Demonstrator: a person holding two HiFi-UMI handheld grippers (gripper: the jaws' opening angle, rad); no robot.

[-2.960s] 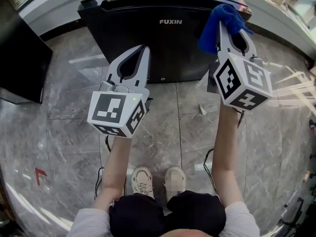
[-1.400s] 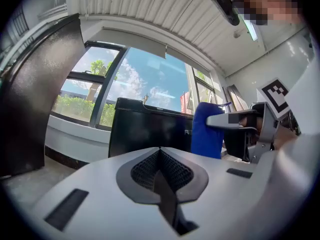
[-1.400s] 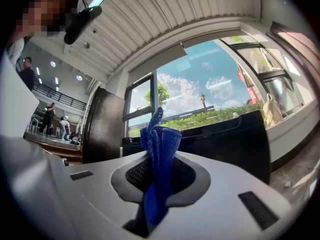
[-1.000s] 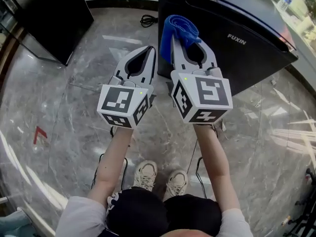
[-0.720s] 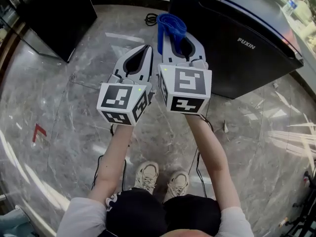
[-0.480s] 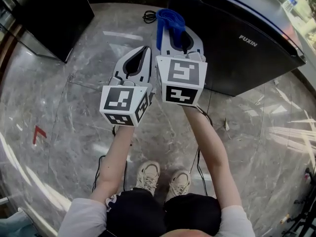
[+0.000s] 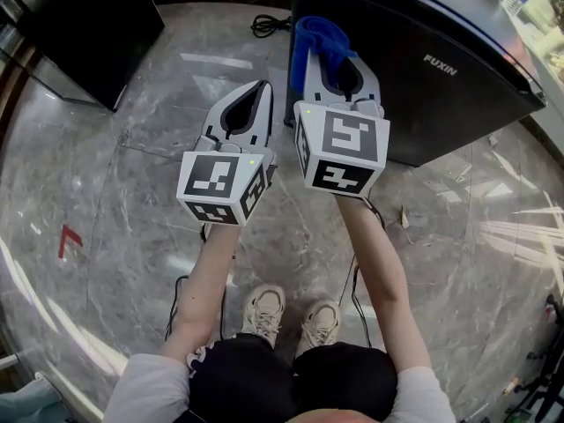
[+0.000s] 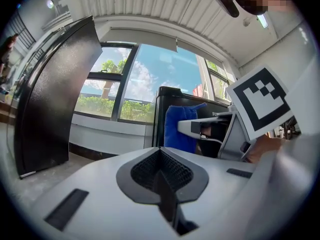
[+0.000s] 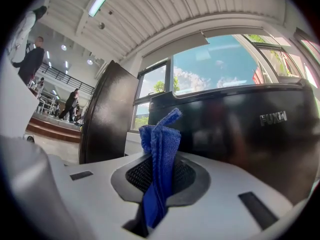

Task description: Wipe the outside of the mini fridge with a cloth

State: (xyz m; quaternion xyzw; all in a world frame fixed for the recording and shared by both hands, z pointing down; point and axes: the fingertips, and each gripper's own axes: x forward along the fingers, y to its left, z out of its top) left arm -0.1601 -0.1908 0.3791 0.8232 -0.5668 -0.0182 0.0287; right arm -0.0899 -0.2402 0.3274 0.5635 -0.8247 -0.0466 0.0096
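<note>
**Blue cloth held up by the black fridge**

A person stands on a shiny grey stone floor and holds a gripper in each hand. Both arms reach forward, and the two grippers sit side by side, near each other.

The right gripper has its two jaws squeezed tight on a soft blue cloth. The cloth is folded up and pokes out past the tips of the jaws. From the right gripper view, the cloth stands up like a little flag between the jaws.

The cloth is right at the left edge of the big black mini fridge. I cannot tell if the cloth touches the fridge. The fridge stands on the floor in front of the person, a bit to the right. It has white letters on its front that say FUXIN.

The left gripper has its jaws pressed together, and there is nothing between them. It is out over the bare floor, just left of the fridge and not touching it.

A tall black cabinet stands well away on the left. A black cable lies curled on the floor beside the fridge. A small red arrow mark is on the floor to the left. The person's light shoes show at the bottom.
</note>
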